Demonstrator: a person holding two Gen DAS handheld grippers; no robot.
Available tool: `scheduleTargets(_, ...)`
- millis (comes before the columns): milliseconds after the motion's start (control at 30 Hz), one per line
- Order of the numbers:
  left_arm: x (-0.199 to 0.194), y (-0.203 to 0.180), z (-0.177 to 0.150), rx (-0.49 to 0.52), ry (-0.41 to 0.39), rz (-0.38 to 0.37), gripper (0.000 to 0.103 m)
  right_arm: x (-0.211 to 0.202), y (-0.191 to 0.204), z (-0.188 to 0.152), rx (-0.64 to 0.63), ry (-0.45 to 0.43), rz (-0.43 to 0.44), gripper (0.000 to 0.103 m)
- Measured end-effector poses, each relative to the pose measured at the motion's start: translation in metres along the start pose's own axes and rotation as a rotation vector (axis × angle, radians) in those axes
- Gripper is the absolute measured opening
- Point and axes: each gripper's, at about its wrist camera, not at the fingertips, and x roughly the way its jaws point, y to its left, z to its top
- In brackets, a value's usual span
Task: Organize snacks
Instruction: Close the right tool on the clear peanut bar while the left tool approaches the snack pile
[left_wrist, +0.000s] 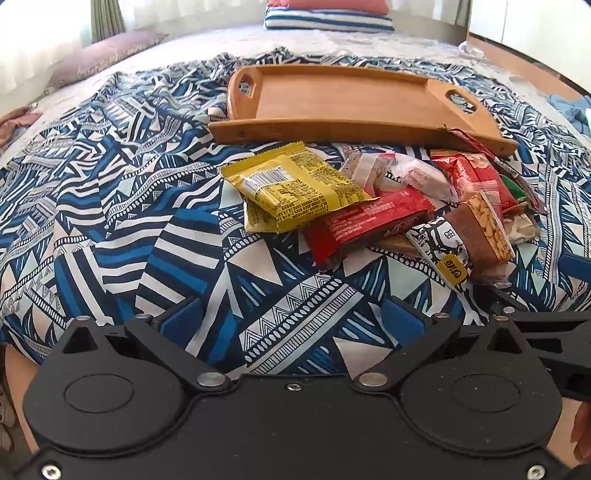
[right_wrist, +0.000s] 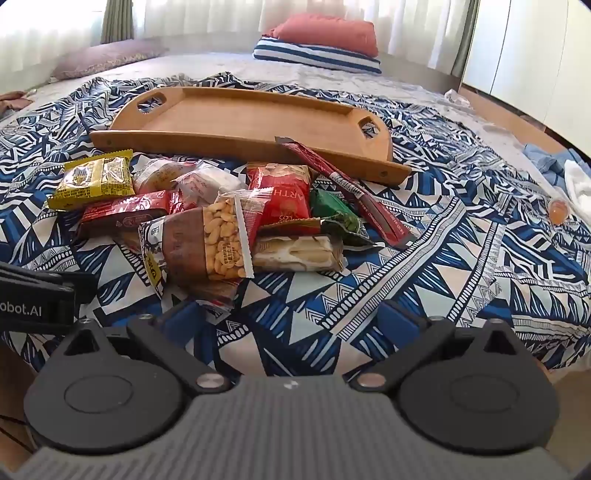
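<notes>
A pile of snack packets lies on the patterned bedspread (left_wrist: 110, 221) in front of an empty wooden tray (left_wrist: 351, 99) (right_wrist: 240, 122). The pile holds a yellow packet (left_wrist: 295, 188) (right_wrist: 96, 177), a dark red packet (left_wrist: 365, 225) (right_wrist: 125, 214), a peanut packet (left_wrist: 465, 240) (right_wrist: 207, 243), a red bag (right_wrist: 284, 195), a green packet (right_wrist: 336, 214), a beige wafer packet (right_wrist: 299, 253) and a long red stick (right_wrist: 351, 188) leaning on the tray's rim. My left gripper (left_wrist: 291, 317) hangs open, nearer than the pile and to its left. My right gripper (right_wrist: 291, 317) is open just short of the peanut packet. Neither holds anything.
Far behind the tray lie a striped pillow (right_wrist: 317, 55) and a red cushion (right_wrist: 328, 33). A mauve pillow (right_wrist: 103, 59) lies at the far left. On the right are a small orange object (right_wrist: 557, 212) and blue and white cloth (right_wrist: 554, 162). White cupboard doors (right_wrist: 524, 55) stand beyond.
</notes>
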Motion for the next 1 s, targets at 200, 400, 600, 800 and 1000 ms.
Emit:
scheduleTargets(200,-0.003,0.001,-0.005,-0.017,-0.046,-0.003,0.103,-0.007,-0.009,-0.002,0.05,-0.038,0.045,0.103)
scheduleTargets(400,-0.018,0.008,-0.001,-0.085,-0.104,-0.039,0.089,-0.023,-0.01,-0.009,0.044,-0.11,0.049,0.099)
scheduleTargets(600,-0.037,0.007,0.012,-0.036,-0.215,-0.02,0.077,-0.038,-0.009,-0.001,0.04,-0.198,0.094,0.089)
scheduleTargets(800,-0.043,0.011,0.021,-0.03,-0.21,-0.099,0.063,-0.032,0.012,0.008,-0.019,-0.216,0.158,0.079)
scheduleTargets(1000,-0.043,0.018,0.023,-0.053,-0.183,-0.144,0.049,-0.017,0.034,0.01,-0.086,-0.187,0.164,0.078)
